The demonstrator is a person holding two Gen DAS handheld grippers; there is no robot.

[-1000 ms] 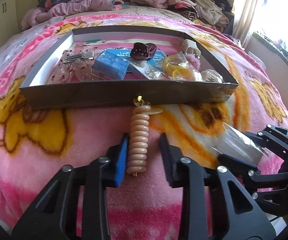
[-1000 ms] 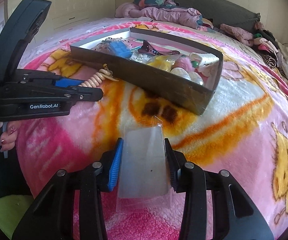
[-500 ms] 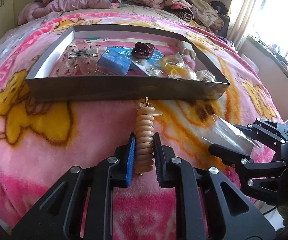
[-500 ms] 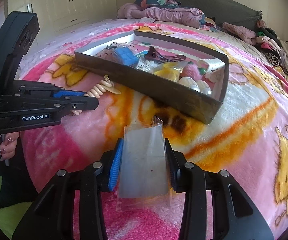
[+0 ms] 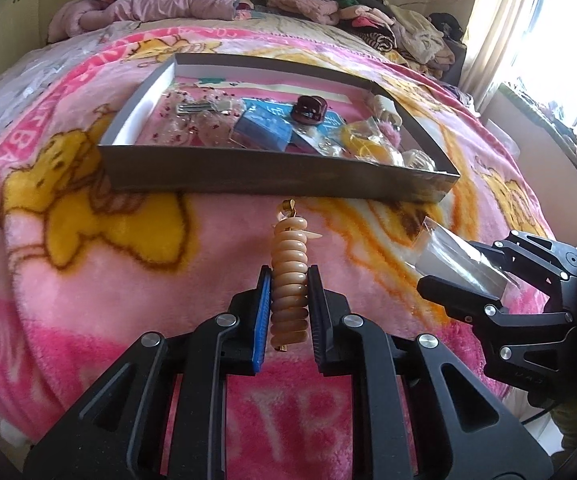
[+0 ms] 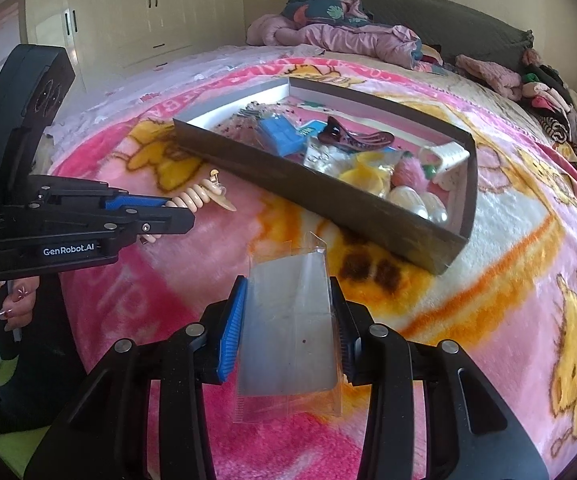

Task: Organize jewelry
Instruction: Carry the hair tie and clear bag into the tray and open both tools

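My left gripper (image 5: pixel 288 312) is shut on a beige spiral hair tie with a gold clasp (image 5: pixel 289 264) and holds it just above the pink blanket. It also shows in the right wrist view (image 6: pixel 196 198), sticking out of the left gripper (image 6: pixel 176 212). My right gripper (image 6: pixel 288 320) is shut on a clear plastic bag (image 6: pixel 288 328); the bag also shows in the left wrist view (image 5: pixel 454 258), to the right of the hair tie. The grey cardboard tray (image 5: pixel 272 174) with jewelry and hair accessories lies beyond both grippers.
The tray (image 6: pixel 320 196) holds a blue box (image 5: pixel 262 130), a dark red hair claw (image 5: pixel 308 108), yellow items (image 6: pixel 368 172) and several small packets. Piled clothes (image 5: pixel 168 4) lie at the bed's far end. A window is at the right, wardrobes (image 6: pixel 136 12) at the left.
My left gripper closed on the spiral hair tie and lifted it back from the tray's front wall. My right gripper kept hold of the clear bag.
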